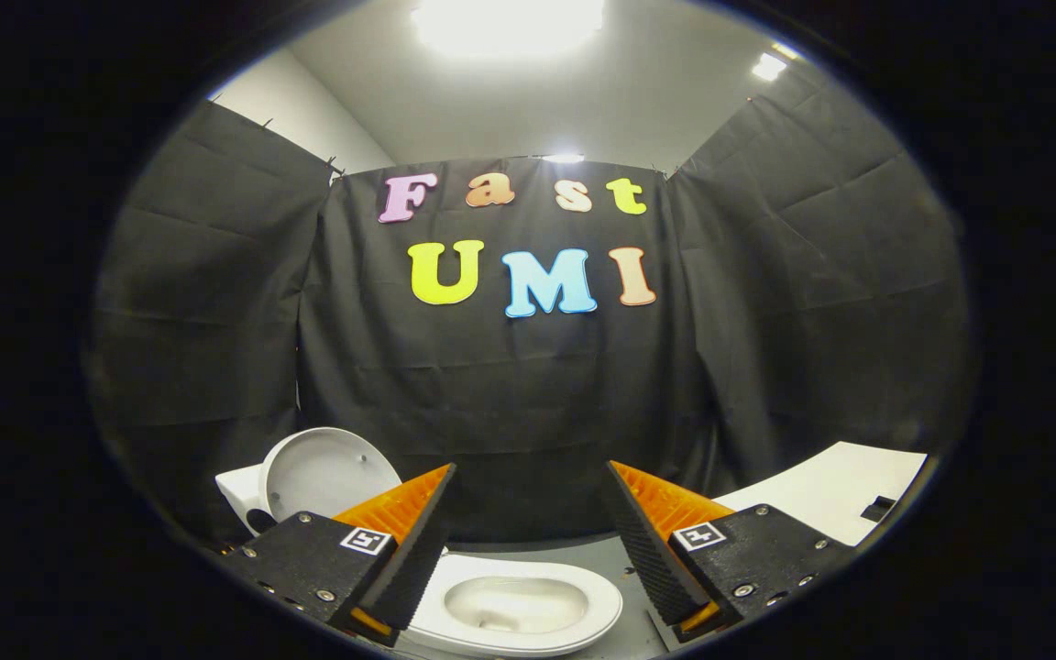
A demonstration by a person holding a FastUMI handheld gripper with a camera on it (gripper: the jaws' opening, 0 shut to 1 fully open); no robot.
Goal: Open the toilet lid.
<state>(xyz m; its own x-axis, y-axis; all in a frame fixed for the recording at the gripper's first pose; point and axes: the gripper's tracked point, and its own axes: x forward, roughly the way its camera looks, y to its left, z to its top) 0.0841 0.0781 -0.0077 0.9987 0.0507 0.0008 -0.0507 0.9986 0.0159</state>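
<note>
A white toilet stands low ahead, its bowl (514,605) showing between and below my two fingers. The round lid (326,472) stands raised upright against the white tank (239,490), beyond my left finger (413,527). My gripper (533,472) hangs above the bowl, open, with a wide gap and nothing between the orange and black fingers. The right finger (643,518) is apart from the toilet. Part of the bowl's left rim is hidden behind the left finger.
A white tabletop (835,500) with a small dark object (878,507) lies beyond the right finger. Black cloth walls (510,412) close in the booth behind and to both sides. Grey floor (583,550) shows around the toilet.
</note>
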